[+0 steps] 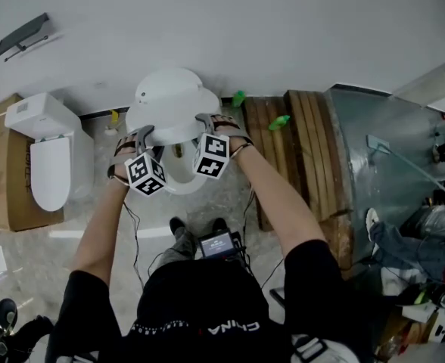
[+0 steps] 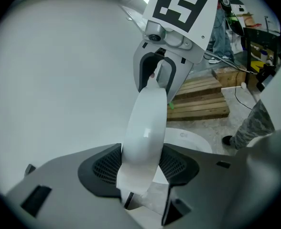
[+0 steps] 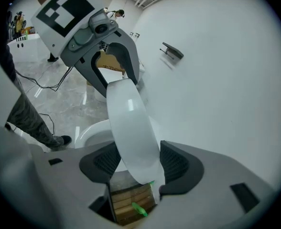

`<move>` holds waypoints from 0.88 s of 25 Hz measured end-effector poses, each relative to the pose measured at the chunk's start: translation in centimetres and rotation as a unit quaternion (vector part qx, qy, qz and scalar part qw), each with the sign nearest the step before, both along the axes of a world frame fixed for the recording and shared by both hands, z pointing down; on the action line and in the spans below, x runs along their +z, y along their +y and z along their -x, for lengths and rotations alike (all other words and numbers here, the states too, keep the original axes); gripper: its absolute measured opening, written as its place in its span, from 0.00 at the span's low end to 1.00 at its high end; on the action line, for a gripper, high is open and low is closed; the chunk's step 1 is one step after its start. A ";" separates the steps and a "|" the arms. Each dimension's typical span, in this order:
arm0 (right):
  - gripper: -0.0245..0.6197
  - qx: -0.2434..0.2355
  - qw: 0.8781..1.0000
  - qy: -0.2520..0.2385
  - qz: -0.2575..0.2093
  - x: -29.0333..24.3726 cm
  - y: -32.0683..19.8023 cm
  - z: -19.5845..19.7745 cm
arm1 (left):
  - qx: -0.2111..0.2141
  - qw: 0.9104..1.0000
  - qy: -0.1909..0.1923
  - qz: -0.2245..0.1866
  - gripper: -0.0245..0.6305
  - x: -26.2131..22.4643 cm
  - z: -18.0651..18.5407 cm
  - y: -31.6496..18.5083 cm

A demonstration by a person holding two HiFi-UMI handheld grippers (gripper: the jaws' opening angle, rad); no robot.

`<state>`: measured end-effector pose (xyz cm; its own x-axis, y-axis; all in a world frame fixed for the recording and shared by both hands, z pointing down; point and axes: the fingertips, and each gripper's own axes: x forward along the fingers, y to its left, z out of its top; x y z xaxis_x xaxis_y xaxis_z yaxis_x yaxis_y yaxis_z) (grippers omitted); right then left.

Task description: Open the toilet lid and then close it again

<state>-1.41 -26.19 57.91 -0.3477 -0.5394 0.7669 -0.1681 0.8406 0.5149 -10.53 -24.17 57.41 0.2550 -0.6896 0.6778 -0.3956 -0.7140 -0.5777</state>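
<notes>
A white toilet stands against the wall, its lid (image 1: 169, 97) tilted up over the bowl (image 1: 178, 176). My left gripper (image 1: 141, 136) is on the left part of the lid's front rim and my right gripper (image 1: 210, 121) on the right part. In the left gripper view the lid's edge (image 2: 145, 128) runs between the left gripper's (image 2: 141, 165) two pads and fills the gap; the right gripper (image 2: 158, 75) grips further along. The right gripper view mirrors this: the lid (image 3: 131, 128) sits between the right gripper's (image 3: 133, 165) pads, with the left gripper (image 3: 113, 66) beyond.
A second white toilet (image 1: 48, 153) sits on cardboard (image 1: 7, 195) at the left. A wooden pallet (image 1: 302, 150) with green bits (image 1: 279, 121) and a grey metal sheet (image 1: 389, 157) lie to the right. Cables trail on the floor by my shoes (image 1: 178, 225).
</notes>
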 end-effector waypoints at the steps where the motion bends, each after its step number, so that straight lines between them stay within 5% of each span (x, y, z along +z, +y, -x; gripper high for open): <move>1: 0.41 -0.004 1.000 -0.003 -0.001 0.2 0.5 -0.1 | -0.001 1.000 -0.003 0.001 0.39 0.3 -0.1 0.4; 12: 0.44 -0.043 0.996 -0.067 -0.036 5.3 4.8 -1.5 | -0.012 0.999 -0.049 -0.012 0.40 5.7 -1.5 4.7; 22: 0.46 -0.037 0.997 -0.044 -0.057 13.1 10.5 -2.1 | 0.001 0.997 -0.055 -0.047 0.41 13.4 -2.1 10.4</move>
